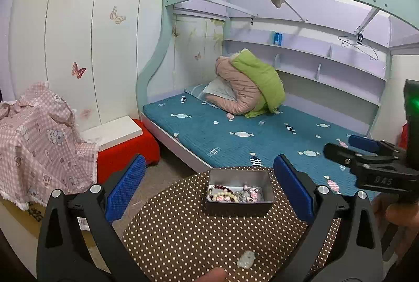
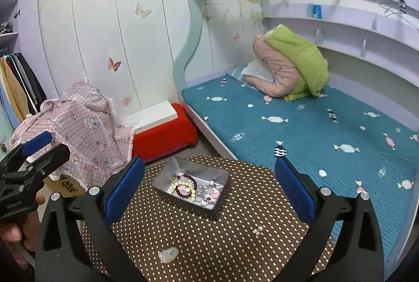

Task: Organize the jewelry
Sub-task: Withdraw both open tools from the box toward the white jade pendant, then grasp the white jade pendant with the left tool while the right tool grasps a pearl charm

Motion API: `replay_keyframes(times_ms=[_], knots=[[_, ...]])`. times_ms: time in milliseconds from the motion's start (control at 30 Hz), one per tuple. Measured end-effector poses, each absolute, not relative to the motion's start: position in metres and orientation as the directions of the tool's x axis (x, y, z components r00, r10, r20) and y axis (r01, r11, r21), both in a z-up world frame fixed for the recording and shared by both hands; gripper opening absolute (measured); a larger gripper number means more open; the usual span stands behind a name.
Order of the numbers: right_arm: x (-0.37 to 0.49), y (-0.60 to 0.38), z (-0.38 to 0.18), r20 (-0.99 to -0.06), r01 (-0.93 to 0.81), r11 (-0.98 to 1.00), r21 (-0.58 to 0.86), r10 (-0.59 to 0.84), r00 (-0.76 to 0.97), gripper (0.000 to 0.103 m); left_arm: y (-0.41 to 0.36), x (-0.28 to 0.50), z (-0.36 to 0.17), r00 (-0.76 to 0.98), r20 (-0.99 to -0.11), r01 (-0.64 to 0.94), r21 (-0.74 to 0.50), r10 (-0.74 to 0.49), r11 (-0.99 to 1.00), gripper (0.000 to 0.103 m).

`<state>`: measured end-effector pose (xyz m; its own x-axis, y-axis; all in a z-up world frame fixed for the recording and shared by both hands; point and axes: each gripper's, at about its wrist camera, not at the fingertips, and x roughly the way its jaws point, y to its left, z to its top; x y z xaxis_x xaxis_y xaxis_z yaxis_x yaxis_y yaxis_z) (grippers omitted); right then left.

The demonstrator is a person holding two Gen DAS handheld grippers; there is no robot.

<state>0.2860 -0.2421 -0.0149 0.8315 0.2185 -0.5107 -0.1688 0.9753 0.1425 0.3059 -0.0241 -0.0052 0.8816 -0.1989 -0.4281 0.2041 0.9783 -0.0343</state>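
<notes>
In a child's bedroom, a small table [image 1: 183,229] covered with a brown cloth with white dots is seen in front of a bunk bed [image 1: 262,135]. The bed is covered with a blue sheet with candy shapes, and a pile of pink and green bedding [image 1: 248,82] is heaped at its far end. White wall panels with butterfly stickers [image 1: 78,69] are seen to the left. A pink checked cloth [image 1: 36,140] is draped over something low beside a red box [image 1: 125,153] with a white board on top.

A grey metal tin [image 2: 167,172] is set on the table near its far edge. Inside it, a cream bead bracelet [image 2: 192,191], a dark red bead bracelet [image 2: 189,177] and some pink and silver pieces [image 2: 213,194] are piled together.

Near the front edge of the table, a pale stone piece [image 2: 169,254] is left lying on the cloth, well apart from the tin. A tiny gold and pearl piece [image 2: 258,230] is seen off to the right of it.

The left gripper [image 1: 209,190] is held above the table with its blue pads wide apart and nothing between them. The right gripper [image 2: 209,190] is held the same way, jaws apart and empty. Nothing is set between the grippers and the tin.
</notes>
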Motion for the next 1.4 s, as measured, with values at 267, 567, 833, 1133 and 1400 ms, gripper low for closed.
replay_keyframes(times_ms=[267,567,833,1133,1400], knots=[[0.228,-0.256,-0.016,-0.471,-0.106,0.99,0.098,0.139,0.871,0.096,-0.015,0.262,-0.015,0.881,-0.425,0.199,-0.065,-0.207,0.978,0.098],[0.179,-0.258,-0.045,-0.476,-0.045,0.997,0.057,0.067,0.877,0.096,-0.012,0.227,-0.048,0.858,-0.468,0.206,-0.062,-0.21,0.977,0.098],[0.154,-0.247,-0.077,-0.506,-0.006,0.999,0.052,0.032,0.862,0.096,-0.013,0.205,-0.089,0.833,-0.514,0.19,-0.078,-0.203,0.979,0.098],[0.154,-0.236,-0.1,-0.558,-0.01,0.999,0.037,0.029,0.829,0.096,-0.021,0.2,-0.128,0.793,-0.578,0.196,-0.057,-0.192,0.979,0.098],[0.161,-0.229,-0.115,-0.589,-0.019,0.999,0.037,0.037,0.808,0.096,-0.027,0.212,-0.147,0.77,-0.609,0.202,-0.05,-0.19,0.978,0.098]])
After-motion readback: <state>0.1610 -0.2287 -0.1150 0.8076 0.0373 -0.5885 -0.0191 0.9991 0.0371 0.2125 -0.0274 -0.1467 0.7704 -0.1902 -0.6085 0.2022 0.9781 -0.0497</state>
